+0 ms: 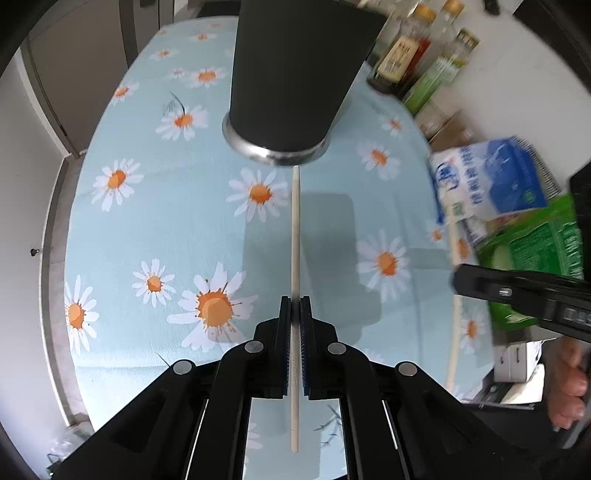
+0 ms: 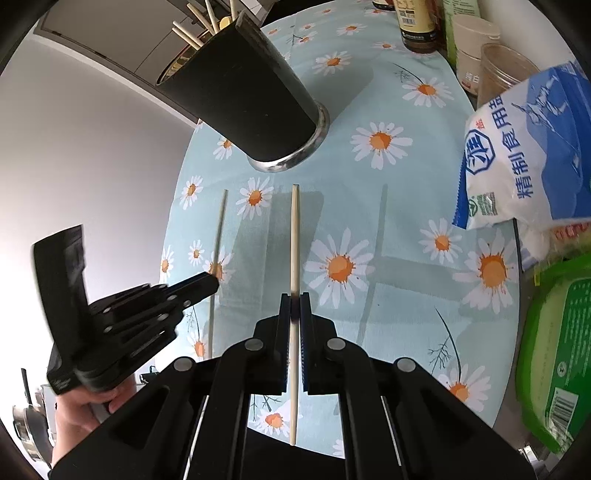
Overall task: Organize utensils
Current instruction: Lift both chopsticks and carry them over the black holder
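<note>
Presently, each hand carries one chopstick. The left gripper (image 1: 294, 301) is clamped on a pale chopstick (image 1: 295, 229), its jaws pressed to the shaft partway along; the tip reaches toward 12 o'clock and ends just short of the steel base of the black utensil holder (image 1: 291, 85). The right gripper (image 2: 294, 297) is likewise closed on a second chopstick (image 2: 294, 236), also pointing to 12 o'clock in its own view. Both sticks appear lifted clear of the daisy tablecloth (image 1: 147, 206).

The holder stands upright near the middle of the table; in the right wrist view more chopsticks (image 2: 192, 35) already stick out of its mouth at about 11 o'clock.

Risks noted:
- Each stick is pinched at one narrow place with a long free length either side. A knock against the holder's rim would likely swivel it in the jaws or pull it out.
- The mouth is already crowded; an incoming tip could catch on the standing sticks and jam or bounce back.
- The two grippers are close together, the left one at 8 o'clock from the right. Approaching the mouth together invites a collision.
- A salt bag (image 2: 524, 155) at 2 o'clock and bottles (image 1: 417, 55) crowd the right side; a wide swing could topple them.
</note>
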A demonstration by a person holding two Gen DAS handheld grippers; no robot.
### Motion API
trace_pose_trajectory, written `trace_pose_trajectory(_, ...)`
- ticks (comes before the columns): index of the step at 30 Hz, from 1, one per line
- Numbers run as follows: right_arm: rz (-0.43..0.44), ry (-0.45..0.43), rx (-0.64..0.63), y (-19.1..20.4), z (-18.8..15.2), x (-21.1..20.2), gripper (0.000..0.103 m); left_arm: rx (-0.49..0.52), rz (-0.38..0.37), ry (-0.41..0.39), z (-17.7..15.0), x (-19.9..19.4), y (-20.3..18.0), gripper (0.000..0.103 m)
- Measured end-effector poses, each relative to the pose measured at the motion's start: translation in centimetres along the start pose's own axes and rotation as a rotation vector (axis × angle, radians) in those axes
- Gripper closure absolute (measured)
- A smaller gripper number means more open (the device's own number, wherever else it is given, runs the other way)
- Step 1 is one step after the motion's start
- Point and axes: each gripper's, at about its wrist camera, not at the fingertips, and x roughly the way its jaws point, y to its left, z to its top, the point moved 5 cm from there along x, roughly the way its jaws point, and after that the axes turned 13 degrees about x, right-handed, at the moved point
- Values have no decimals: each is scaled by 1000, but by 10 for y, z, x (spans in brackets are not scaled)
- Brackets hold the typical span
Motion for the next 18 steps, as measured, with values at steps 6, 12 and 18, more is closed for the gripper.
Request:
trace_pose_trajectory(6,14,-45,-29,9,6,-2,97,-59,-33,-112,6,-23,0,99)
trace_pose_trajectory(12,46,-64,-70,21,11,-1,97,-108,-97,-192,8,-38,0,99)
trace_pose_trajectory(18,105,-91,-108,35,18,-7,97,-97,-104,-260,16,-56,-1,99)
